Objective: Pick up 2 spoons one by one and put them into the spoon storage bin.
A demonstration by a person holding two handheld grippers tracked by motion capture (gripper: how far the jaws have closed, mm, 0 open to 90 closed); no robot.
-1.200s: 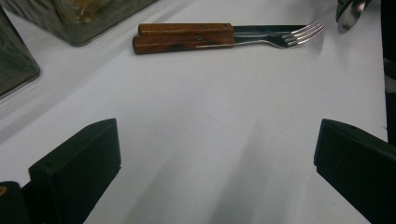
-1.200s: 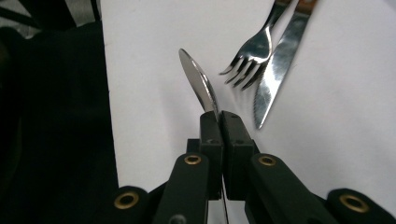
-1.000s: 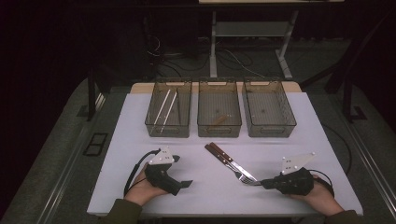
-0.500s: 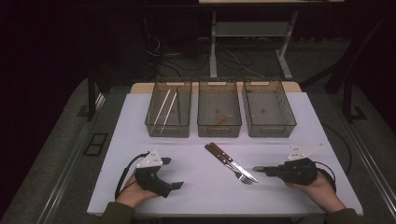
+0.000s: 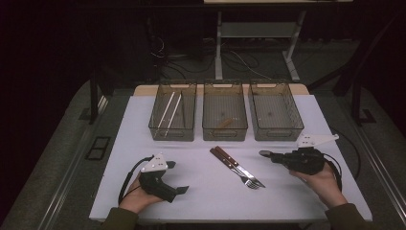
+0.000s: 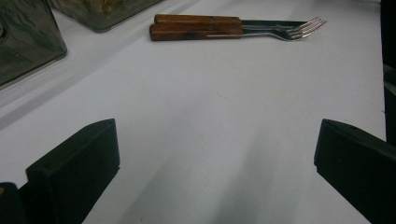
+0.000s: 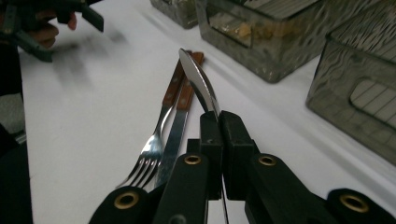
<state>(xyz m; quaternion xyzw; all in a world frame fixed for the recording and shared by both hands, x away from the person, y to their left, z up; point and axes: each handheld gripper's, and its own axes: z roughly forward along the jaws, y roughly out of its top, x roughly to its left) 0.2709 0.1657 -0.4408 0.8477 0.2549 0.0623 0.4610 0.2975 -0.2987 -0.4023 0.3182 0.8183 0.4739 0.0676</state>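
Cutlery sorting, early: right gripper (image 7: pixel 219 123) pinches a shiny steel knife blade (image 7: pixel 198 79); two wooden-handled forks (image 5: pixel 237 167) remain mid-frame; left gripper (image 6: pixel 210 163) spread, idle.

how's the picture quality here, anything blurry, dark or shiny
High view: room dark, white table lit. Left gripper view: jaws soft, forks sharper. Right gripper view: right gripper pinches a knife blade that glints; the far left gripper is smeared.
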